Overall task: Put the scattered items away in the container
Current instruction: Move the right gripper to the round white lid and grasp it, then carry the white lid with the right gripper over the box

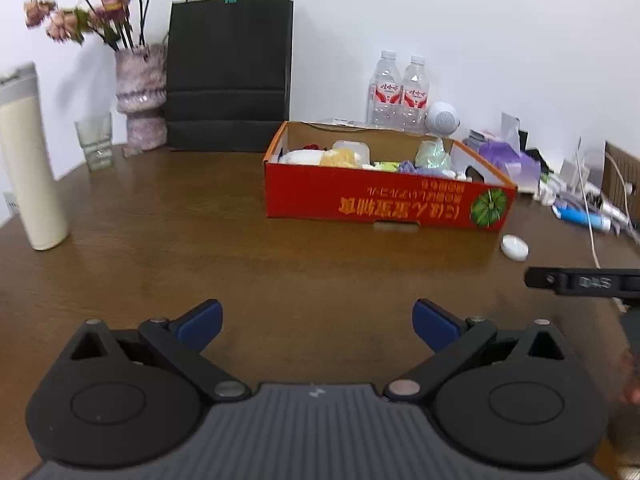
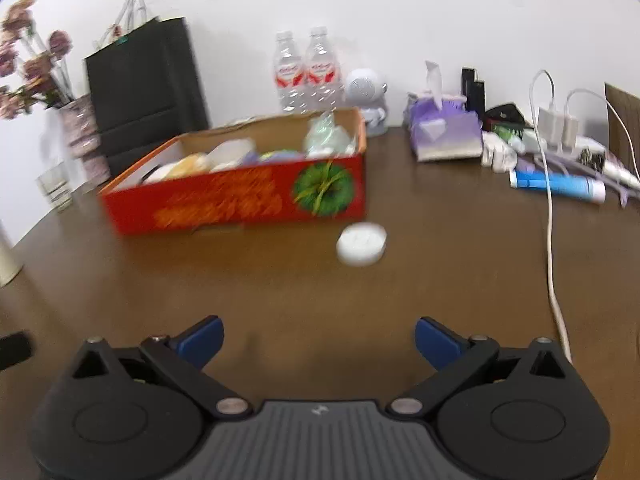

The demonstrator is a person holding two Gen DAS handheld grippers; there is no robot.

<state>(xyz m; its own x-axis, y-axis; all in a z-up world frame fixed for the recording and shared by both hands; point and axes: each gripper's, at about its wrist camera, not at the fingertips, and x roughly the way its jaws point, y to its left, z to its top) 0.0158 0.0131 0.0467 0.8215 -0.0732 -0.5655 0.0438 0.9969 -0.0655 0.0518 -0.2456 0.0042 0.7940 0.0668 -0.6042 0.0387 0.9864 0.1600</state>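
Both my tools are spread wide and empty: the left tool (image 1: 318, 322) hangs over bare brown wooden surface (image 1: 160, 248), and the right tool (image 2: 319, 340) does the same, its blue pads (image 2: 202, 338) well apart with nothing between them. The right wrist view is smeared, so I judge that this tool is on the move.

Ahead sits the red cardboard box with the green melon print (image 2: 240, 196), already carrying a heap of wrapped bits, soft packets and something pale green. Just outside it, close to its near right corner but not touching, lies the one loose piece I can reach, a small flat white round case (image 2: 362, 244). It rests flat on the surface, almost straight ahead of my right tool, a little to the right.

So this one is for the right tool, I reckon. To do it well I come in low and level, centre the case between the pads, and close across its width. It is shallow, so the pads must skim near the surface or they will ride over it. It looks smooth too; a pinch off-centre could squirt it away. The white cable (image 2: 552, 248) trails along the right, so I stay left of it. Then up and over the box wall, and let go inside.
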